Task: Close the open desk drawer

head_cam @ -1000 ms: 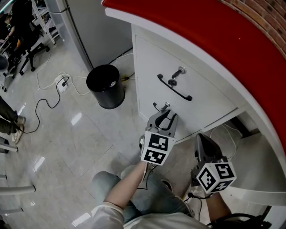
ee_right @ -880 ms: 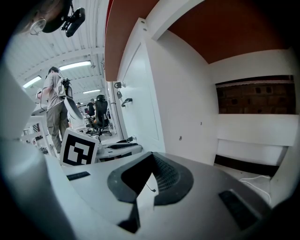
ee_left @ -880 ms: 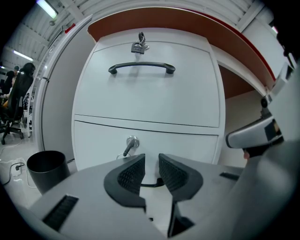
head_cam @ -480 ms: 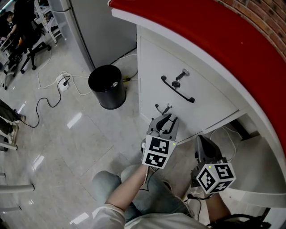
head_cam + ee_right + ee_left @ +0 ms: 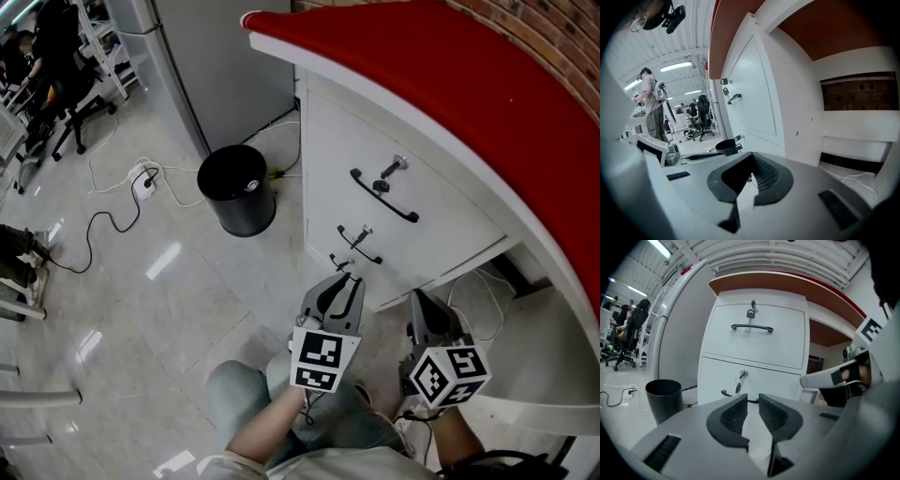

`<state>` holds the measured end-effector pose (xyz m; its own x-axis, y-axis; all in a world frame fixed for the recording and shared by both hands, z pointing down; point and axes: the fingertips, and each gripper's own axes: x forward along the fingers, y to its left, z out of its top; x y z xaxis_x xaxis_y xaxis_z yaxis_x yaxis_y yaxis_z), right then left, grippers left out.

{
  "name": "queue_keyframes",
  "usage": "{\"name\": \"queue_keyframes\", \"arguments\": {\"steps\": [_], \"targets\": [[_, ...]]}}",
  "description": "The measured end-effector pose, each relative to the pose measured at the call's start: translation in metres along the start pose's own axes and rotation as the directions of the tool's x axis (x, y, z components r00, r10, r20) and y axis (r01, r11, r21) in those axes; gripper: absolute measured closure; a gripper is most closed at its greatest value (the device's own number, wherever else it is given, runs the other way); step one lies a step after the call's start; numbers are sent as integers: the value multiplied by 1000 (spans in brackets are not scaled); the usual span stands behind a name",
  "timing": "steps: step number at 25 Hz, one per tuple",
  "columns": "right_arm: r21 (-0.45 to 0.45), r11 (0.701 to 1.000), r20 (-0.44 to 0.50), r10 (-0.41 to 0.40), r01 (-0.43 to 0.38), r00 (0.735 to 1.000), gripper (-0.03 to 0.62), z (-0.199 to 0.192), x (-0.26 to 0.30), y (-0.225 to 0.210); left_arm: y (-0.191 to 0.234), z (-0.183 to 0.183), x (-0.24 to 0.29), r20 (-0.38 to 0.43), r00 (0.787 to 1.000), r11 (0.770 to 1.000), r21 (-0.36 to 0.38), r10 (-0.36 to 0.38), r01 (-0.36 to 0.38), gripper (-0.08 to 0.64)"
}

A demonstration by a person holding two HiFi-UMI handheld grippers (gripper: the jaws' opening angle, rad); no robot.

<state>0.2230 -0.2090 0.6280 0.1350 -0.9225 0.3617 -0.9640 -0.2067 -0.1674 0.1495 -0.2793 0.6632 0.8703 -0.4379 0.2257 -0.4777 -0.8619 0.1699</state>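
**Left fingers in line with the lower drawer front**

The lower drawer [image 5: 398, 267] is located in the white pedestal under the red-topped desk [image 5: 450, 84], directly below the upper drawer [image 5: 422, 178]. Its front is seen about flush with the upper one; whether a slight gap is left cannot be determined. Its handle [image 5: 360, 249] is laid crosswise on the front, and the closing travel is directed away, into the pedestal.

The left gripper [image 5: 349, 279] is held near this handle but apart from it, pointed squarely at the front. Its fingers are set a narrow gap apart, with nothing between them.

The right gripper [image 5: 418, 298] is positioned further right, past the pedestal edge, toward the knee space. Its fingers are brought together, empty.

Any remaining push is judged best made with the left gripper, straight ahead.
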Motion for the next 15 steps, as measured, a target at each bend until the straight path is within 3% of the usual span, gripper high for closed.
{"name": "queue_keyframes", "arguments": {"steps": [8, 15], "targets": [[18, 999, -12, 42, -42, 999, 594, -14, 9, 27, -5, -26, -40, -27, 999, 997, -74, 34, -36, 512], [24, 995, -34, 93, -92, 995, 594, -39, 13, 47, 8, -41, -69, -39, 993, 987, -111, 109, -113, 537]]}}
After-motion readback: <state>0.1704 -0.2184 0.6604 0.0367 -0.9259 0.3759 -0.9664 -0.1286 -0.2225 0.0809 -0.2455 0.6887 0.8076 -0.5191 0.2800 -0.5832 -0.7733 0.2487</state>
